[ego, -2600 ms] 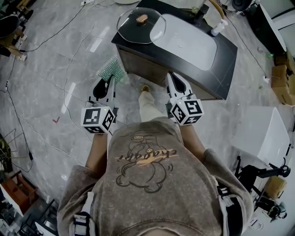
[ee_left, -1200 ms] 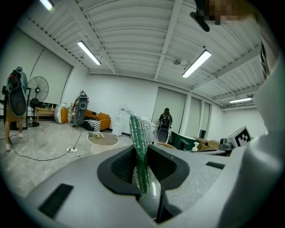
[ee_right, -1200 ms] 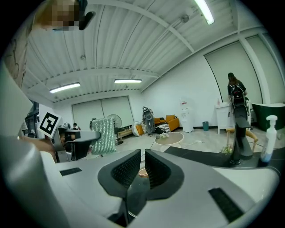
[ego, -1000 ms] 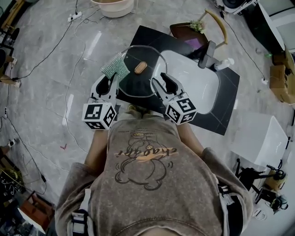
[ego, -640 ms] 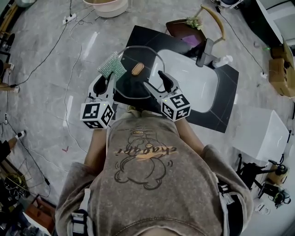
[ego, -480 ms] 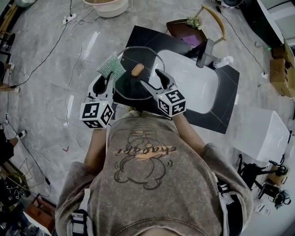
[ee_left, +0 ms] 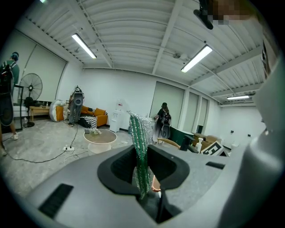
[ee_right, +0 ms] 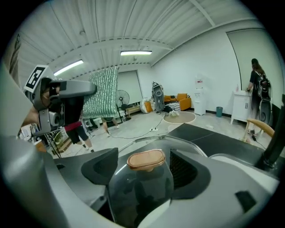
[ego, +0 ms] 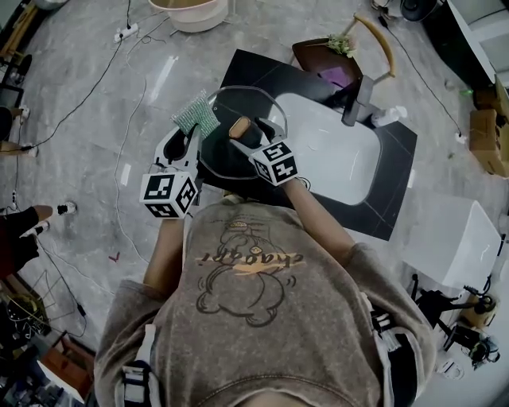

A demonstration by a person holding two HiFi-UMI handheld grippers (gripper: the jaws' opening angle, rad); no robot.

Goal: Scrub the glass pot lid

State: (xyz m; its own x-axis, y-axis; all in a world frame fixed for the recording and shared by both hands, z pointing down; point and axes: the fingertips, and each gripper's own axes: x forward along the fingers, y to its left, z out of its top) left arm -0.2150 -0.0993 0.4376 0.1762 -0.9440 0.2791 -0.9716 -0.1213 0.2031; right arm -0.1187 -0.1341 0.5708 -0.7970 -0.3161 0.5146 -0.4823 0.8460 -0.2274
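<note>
The glass pot lid (ego: 231, 151) lies on the black counter (ego: 254, 75) left of the white sink (ego: 338, 159). Its brown knob (ego: 238, 125) stands up in the middle. My right gripper (ego: 247, 132) is low over the lid. In the right gripper view the knob (ee_right: 146, 160) sits between the jaws of the right gripper (ee_right: 147, 168). They have just been opening and stand wide, their pads clear of the knob. My left gripper (ego: 189, 137) hangs at the lid's left rim, shut on a green scrubber (ego: 196, 114). In the left gripper view the scrubber (ee_left: 140, 149) stands upright.
A dark faucet (ego: 359, 95) and a soap bottle (ego: 390, 117) stand at the sink's far side. A wooden chair (ego: 342, 52) is behind the counter. Cables cross the floor at left, and a round low table (ego: 195, 12) stands farther off. A white box (ego: 457, 238) sits at right.
The right gripper swung left and down from the sink's edge onto the lid's knob, its jaws spreading. The left gripper with the scrubber stayed almost where it was.
</note>
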